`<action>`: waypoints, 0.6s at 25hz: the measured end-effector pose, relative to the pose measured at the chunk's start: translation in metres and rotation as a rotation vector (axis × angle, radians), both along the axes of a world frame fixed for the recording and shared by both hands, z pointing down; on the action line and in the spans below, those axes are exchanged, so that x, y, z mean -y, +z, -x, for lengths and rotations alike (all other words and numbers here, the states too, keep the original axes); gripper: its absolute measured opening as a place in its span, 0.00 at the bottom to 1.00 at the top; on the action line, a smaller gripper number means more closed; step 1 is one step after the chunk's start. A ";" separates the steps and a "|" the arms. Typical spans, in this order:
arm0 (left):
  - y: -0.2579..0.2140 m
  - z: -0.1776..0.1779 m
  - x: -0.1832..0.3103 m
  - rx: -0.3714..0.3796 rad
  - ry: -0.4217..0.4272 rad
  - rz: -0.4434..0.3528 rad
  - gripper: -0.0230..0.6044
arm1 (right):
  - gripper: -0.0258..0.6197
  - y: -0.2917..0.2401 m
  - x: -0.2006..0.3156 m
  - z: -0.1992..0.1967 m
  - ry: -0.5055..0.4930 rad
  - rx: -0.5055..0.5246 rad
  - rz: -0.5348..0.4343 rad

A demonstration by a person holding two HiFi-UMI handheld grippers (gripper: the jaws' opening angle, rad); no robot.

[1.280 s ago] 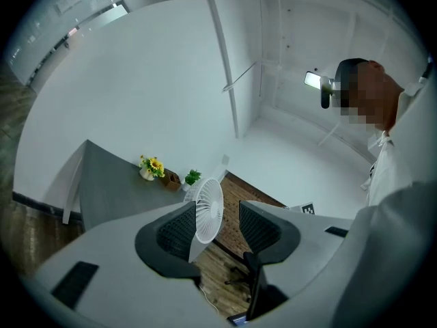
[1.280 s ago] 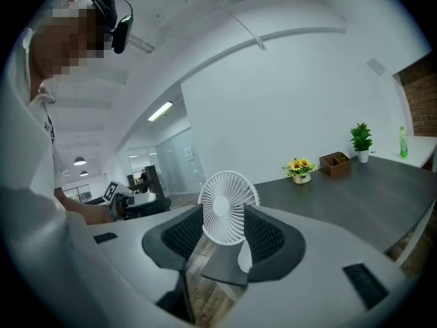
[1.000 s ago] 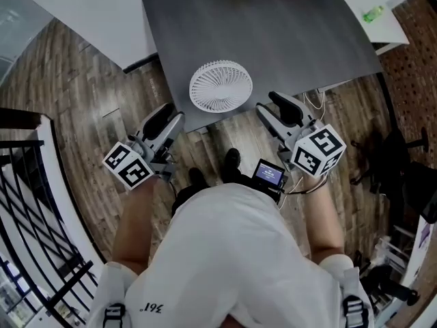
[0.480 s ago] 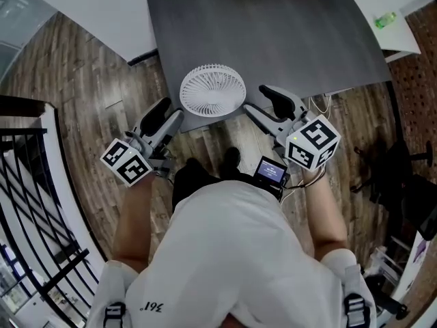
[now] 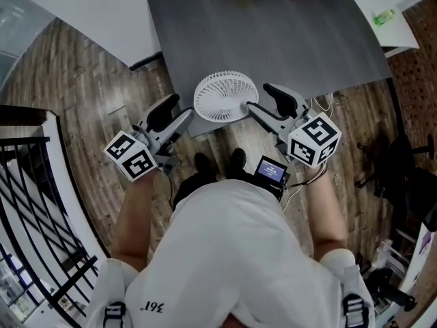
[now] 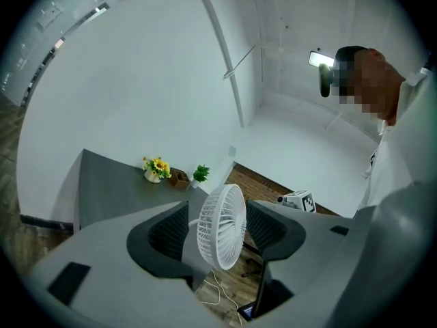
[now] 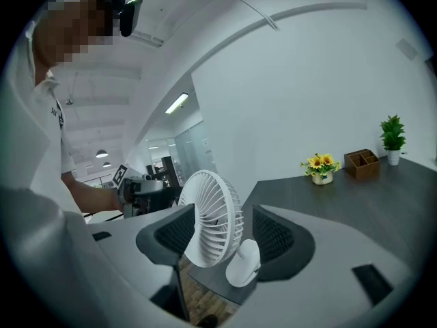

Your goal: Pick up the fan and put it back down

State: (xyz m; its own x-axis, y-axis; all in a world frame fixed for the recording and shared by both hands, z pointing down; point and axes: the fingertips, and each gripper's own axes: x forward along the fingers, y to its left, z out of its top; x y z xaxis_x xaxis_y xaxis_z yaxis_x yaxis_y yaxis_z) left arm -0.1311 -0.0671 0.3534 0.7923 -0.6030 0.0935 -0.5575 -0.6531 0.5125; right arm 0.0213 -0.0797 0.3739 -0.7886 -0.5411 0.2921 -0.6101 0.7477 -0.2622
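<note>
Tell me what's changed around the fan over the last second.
Both grippers moved in on the fan: the left gripper toward its left side, the right gripper toward its right. Their jaws have just been opening, and the fan sits in line with each open pair, not gripped. Nothing was picked up or let go. The fan stayed where it was, at the near edge of the table.

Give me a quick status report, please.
Left gripper, right gripper: jaws just opening, empty. Fan stands at table edge between them. Nothing in the way.
</note>
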 end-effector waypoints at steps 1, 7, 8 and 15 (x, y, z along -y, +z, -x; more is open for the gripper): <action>0.001 0.001 0.001 0.000 0.008 0.000 0.46 | 0.42 0.001 0.000 0.001 0.002 -0.005 -0.001; 0.011 -0.006 0.005 0.007 0.051 0.034 0.45 | 0.42 0.004 0.001 0.002 -0.012 -0.039 0.002; 0.013 -0.008 0.007 0.008 0.060 0.031 0.45 | 0.43 0.005 0.002 0.003 -0.019 -0.045 0.000; 0.019 -0.024 0.011 0.022 0.110 0.041 0.46 | 0.45 0.015 0.007 0.009 -0.075 -0.061 0.024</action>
